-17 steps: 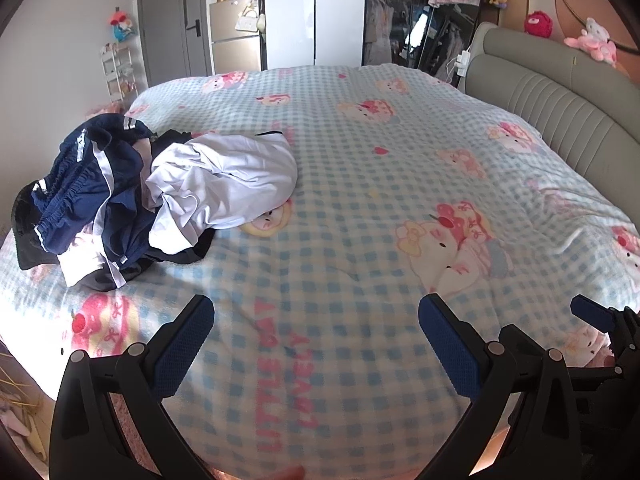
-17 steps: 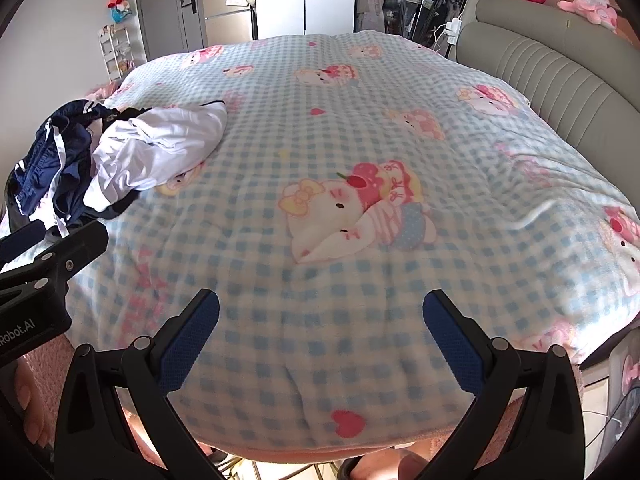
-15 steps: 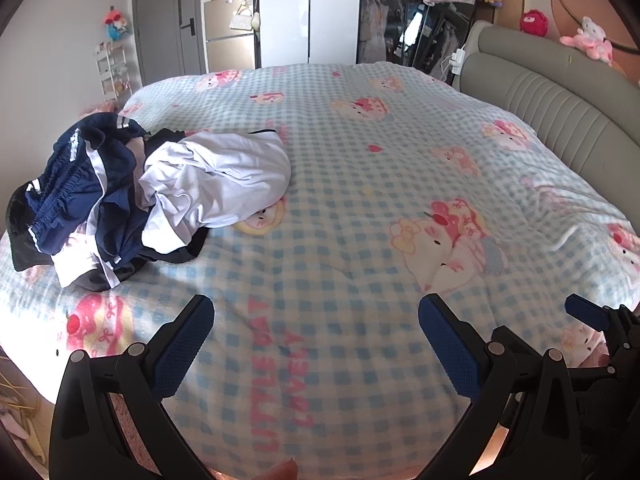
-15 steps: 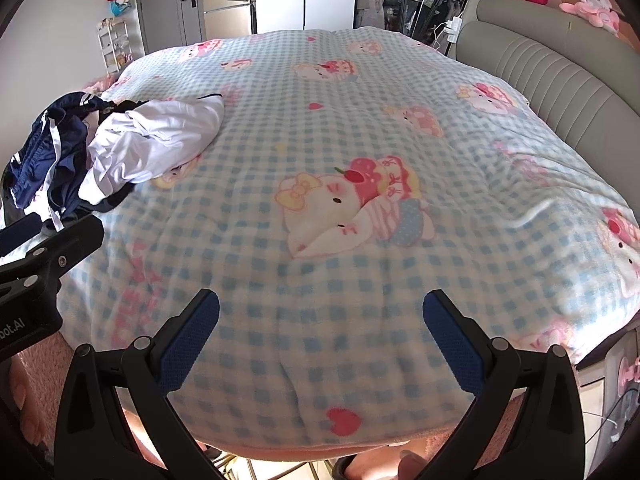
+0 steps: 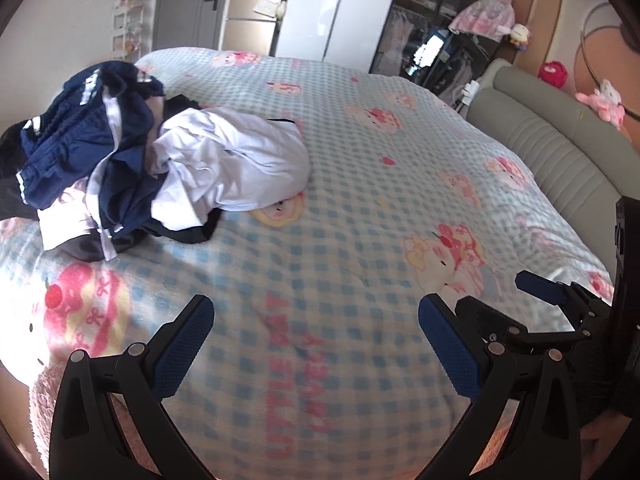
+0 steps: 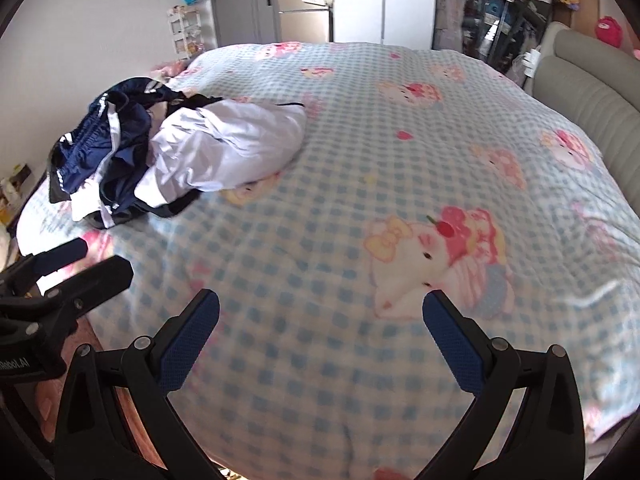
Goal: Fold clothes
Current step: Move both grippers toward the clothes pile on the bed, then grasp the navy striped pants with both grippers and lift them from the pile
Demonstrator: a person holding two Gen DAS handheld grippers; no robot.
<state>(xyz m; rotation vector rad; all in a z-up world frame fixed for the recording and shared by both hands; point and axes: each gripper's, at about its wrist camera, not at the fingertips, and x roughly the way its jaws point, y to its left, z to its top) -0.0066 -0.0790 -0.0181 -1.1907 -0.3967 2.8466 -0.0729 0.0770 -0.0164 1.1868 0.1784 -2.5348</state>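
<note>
A heap of clothes lies on the left side of the bed: a crumpled white garment (image 5: pixel 240 168) (image 6: pixel 228 148) on top of navy-and-white sportswear (image 5: pixel 80 148) (image 6: pixel 100 148). My left gripper (image 5: pixel 316 336) hangs open over the near part of the bed, short of the heap, with nothing between its fingers. My right gripper (image 6: pixel 320 332) is open too, over the blue checked cover to the right of the heap. Each view catches the other gripper at its edge: the right gripper (image 5: pixel 496 304) and the left gripper (image 6: pixel 84 260).
The bed wears a blue checked cover (image 5: pixel 360 160) (image 6: pixel 400 160) with pink cartoon prints. A grey padded headboard (image 5: pixel 560 160) runs along the right. Wardrobes (image 6: pixel 384 0), a door and a small shelf (image 6: pixel 184 32) stand beyond the far end.
Both views have swung left and drawn nearer, so the clothes heap looms larger and closer to centre. Both grippers stay open and empty.
</note>
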